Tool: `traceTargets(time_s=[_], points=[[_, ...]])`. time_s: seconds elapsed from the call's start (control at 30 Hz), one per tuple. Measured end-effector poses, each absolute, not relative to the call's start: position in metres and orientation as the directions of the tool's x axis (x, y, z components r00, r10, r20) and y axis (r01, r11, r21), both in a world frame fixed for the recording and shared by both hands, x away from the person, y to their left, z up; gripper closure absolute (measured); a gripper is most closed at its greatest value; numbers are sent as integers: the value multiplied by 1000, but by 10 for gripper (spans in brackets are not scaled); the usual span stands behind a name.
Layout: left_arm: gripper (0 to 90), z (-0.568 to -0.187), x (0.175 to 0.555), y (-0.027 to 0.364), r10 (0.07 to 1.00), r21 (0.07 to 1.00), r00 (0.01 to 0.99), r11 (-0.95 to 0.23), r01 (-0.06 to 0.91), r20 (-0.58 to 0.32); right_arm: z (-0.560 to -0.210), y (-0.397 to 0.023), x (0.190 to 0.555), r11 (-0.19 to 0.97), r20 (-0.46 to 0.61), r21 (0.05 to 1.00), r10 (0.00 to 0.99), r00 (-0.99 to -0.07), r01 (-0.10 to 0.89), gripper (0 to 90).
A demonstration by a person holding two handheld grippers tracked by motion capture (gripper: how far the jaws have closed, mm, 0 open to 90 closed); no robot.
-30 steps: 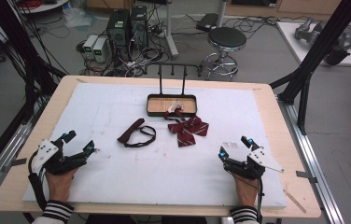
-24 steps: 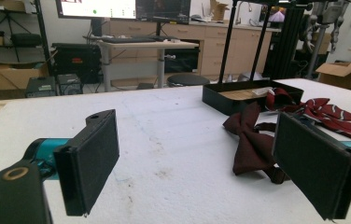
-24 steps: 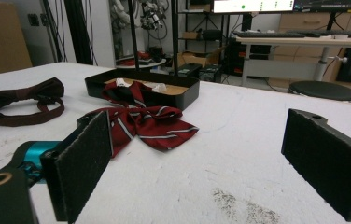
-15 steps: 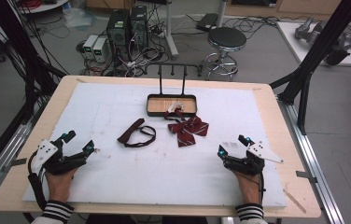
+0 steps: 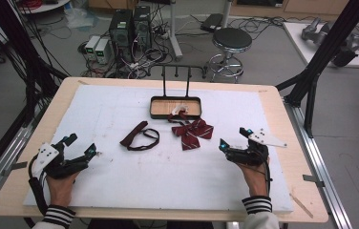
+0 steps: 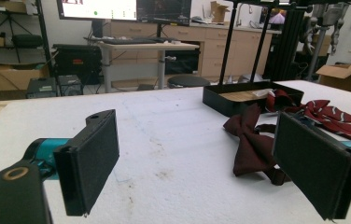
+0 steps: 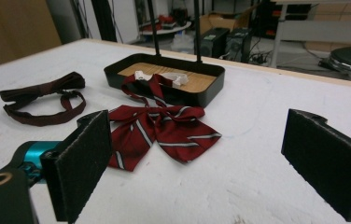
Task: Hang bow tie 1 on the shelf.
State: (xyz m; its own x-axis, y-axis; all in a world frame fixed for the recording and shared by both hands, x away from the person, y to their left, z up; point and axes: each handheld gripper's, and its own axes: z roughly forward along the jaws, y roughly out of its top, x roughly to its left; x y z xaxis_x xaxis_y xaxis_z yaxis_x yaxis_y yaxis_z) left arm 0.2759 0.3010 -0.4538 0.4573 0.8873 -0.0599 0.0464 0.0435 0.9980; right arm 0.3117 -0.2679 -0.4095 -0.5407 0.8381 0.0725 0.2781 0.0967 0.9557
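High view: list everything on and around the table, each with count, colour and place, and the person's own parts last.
Striped bow tie: 1, red with pale stripes, mid-table, its strap reaching into the tray.
Plain bow tie: 1, dark maroon, left of the striped one.
Tray: 1, black with a wooden floor and two upright posts, far centre of the table.
Table: 1, white mat on a wooden top.
Stool: 1, black seat, floor beyond the table.
Computer towers: 2, dark, floor at far left.
Left gripper: 1, black, open, near left corner.
Right gripper: 1, black, open, near right side.
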Motion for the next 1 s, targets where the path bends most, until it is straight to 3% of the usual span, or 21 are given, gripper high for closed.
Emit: traceTargets(time_s=[0.83,0.9,1.0], points=[[152,-454,276,301,888,998,455,41,47,-58,-381,-198,378,297,47,832,804,-593,468,83],[152,-454,276,301,889,998,455,40,46,-56,-380,-194,384,327,37,817,793,-608,475,144],[152,-454,276,301,888,998,456,40,46,-56,-380,-190,389,341,35,803,791,-610,489,149]])
